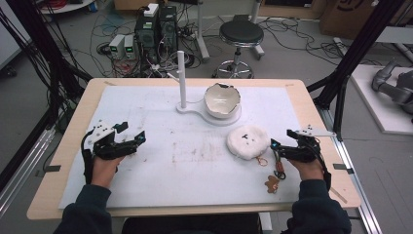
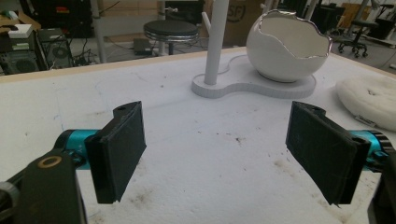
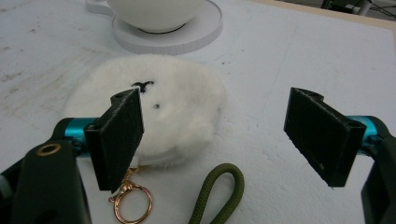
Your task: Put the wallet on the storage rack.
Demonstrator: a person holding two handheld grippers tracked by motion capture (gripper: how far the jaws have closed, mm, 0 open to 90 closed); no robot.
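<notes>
A round, fluffy white pouch (image 3: 154,105) with tiny black marks lies flat on the white table (image 1: 146,161), near the egg-shaped white bowl (image 1: 221,100) on its stand. A gold ring (image 3: 133,203) and a green cord loop (image 3: 219,191) lie beside it. The right gripper (image 3: 212,135) sits just before the pouch, jaws wide apart, holding nothing. The left gripper (image 2: 219,149) is far off, open and empty too.

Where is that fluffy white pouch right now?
In the high view the fluffy white pouch lies on the table's right half, just in front of the broken-egg bowl and beside the open right gripper, its gold ring trailing toward the person.
</notes>
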